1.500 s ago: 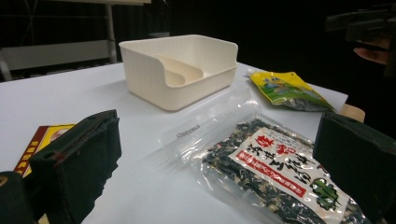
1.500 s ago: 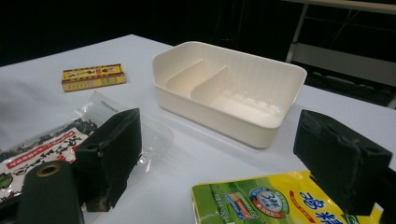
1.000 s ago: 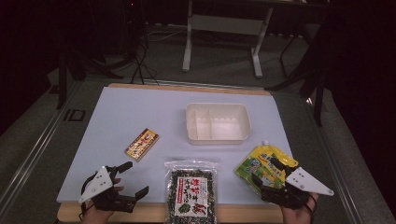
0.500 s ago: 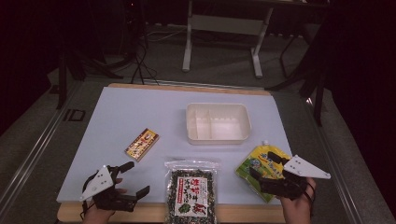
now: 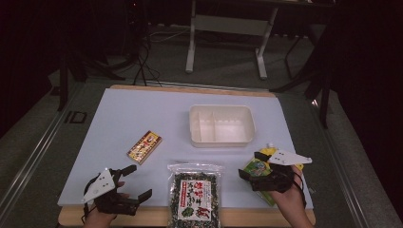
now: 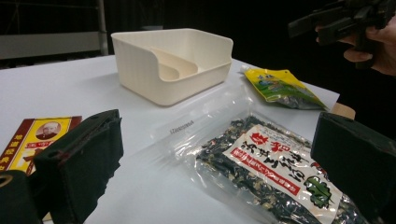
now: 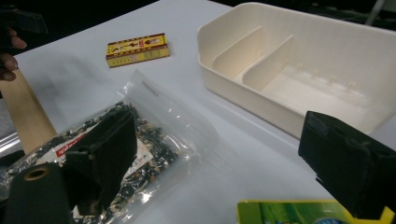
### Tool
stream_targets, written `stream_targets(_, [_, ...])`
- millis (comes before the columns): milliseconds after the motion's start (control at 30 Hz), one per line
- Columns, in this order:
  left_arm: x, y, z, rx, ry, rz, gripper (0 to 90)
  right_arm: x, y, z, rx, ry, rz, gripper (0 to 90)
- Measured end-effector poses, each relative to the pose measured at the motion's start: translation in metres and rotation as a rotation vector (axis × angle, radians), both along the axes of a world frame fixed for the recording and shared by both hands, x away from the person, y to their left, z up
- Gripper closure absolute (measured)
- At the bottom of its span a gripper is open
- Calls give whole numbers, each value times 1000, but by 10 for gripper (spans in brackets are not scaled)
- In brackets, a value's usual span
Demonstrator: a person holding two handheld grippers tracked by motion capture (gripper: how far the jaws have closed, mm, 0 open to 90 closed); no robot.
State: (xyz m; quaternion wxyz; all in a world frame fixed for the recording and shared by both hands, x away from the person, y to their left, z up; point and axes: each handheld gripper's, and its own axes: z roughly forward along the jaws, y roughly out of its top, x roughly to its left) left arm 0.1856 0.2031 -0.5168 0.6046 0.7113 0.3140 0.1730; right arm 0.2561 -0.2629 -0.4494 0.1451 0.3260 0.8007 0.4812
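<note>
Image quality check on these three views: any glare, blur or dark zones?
High view: the white table is evenly lit, the room behind it falls to near black. Left gripper view: glare streaks on the clear top of the seaweed bag; the near jaws are soft, the tray is sharp. Right gripper view: the jaws and the yellow-green pouch at the bottom edge are blurred, the yellow box is clearer.

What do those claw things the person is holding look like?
Each hand holds black tongs with two chunky, blocky jaws. The left tongs and the right tongs each carry a pale grey three-cornered plate on top. Up close, in the left gripper view, the jaws look matte black with squared ends, and a small brass-coloured ring sits near the base. No sleeves can be seen at the wrists.
</note>
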Motion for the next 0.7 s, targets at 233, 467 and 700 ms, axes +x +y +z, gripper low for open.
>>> stream_targets(233, [0, -1, 0, -5, -1, -3, 25, 12, 12, -10, 15, 60, 38, 103])
stream_targets(467, [-1, 0, 0, -11, 4, -4, 25, 20, 22, -15, 7, 104, 53, 135])
stream_targets(700, [-1, -1, 0, -6, 7, -11, 25, 31, 37, -25, 0, 155, 75, 137])
